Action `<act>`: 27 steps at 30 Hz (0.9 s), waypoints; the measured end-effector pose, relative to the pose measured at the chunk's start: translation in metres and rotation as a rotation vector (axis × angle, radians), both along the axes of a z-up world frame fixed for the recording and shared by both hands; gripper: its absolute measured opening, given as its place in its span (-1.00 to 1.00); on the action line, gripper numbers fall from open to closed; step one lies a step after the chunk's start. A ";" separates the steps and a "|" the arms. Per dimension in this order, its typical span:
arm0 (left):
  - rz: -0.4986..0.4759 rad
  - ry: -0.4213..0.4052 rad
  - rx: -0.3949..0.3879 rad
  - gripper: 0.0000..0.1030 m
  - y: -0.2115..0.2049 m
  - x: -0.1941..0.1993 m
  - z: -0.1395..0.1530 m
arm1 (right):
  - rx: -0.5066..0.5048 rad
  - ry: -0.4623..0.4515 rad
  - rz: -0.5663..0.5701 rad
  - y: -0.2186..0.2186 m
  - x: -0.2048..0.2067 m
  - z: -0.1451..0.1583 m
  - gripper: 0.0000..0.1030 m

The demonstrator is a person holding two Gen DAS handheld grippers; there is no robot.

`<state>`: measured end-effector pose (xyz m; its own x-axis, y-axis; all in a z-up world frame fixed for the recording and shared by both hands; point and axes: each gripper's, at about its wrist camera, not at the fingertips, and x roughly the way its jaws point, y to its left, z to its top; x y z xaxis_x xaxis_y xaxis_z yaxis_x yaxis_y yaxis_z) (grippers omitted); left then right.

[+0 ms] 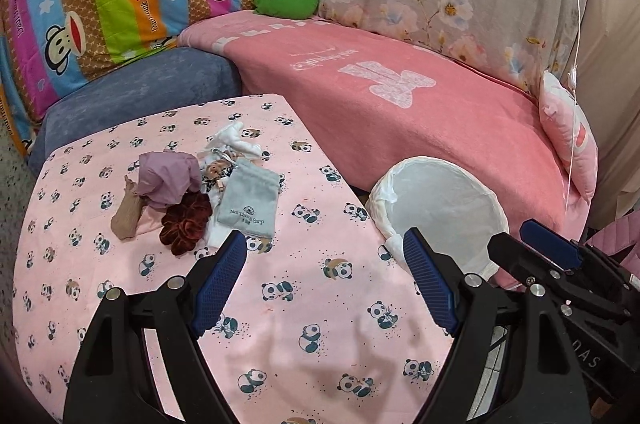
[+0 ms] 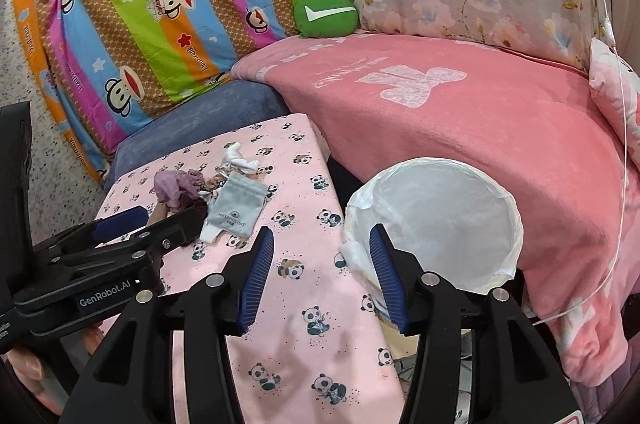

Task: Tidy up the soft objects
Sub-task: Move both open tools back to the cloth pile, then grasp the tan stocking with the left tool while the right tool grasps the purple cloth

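Grippers above pile of soft things, both empty.
Left gripper [image 1: 324, 264] spread wide, right gripper [image 2: 322, 260] half spread; white basket [image 2: 436, 216] beside, probably for collecting.

"GenRobot.AI" on left tool [image 2: 116, 220]

left tool [image 1: 324, 266] jaws apart, right tool [image 2: 322, 266] likewise
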<state>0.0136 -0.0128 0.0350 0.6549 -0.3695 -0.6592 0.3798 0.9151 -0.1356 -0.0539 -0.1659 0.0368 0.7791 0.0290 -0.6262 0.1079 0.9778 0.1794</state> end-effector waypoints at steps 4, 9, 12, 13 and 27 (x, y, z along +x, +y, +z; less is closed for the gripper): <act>0.013 -0.009 -0.003 0.49 0.010 -0.005 0.002 | -0.008 -0.007 0.016 0.012 -0.005 0.004 -0.01; 0.036 -0.004 -0.009 0.51 0.027 -0.003 -0.002 | -0.007 -0.004 0.034 0.026 -0.004 0.005 0.07; 0.055 0.007 -0.015 0.51 0.038 0.003 -0.007 | -0.007 0.007 0.046 0.033 0.003 0.003 0.08; 0.063 0.013 -0.017 0.51 0.044 0.006 -0.009 | -0.007 0.011 0.050 0.036 0.007 0.003 0.08; 0.240 0.080 -0.023 0.52 0.129 0.057 -0.039 | -0.014 0.075 0.146 0.100 0.074 -0.024 0.09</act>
<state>0.0704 0.1160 -0.0037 0.6719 -0.2247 -0.7058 0.1390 0.9742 -0.1778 0.0201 -0.0663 0.0123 0.7181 0.1299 -0.6837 -0.0234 0.9864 0.1628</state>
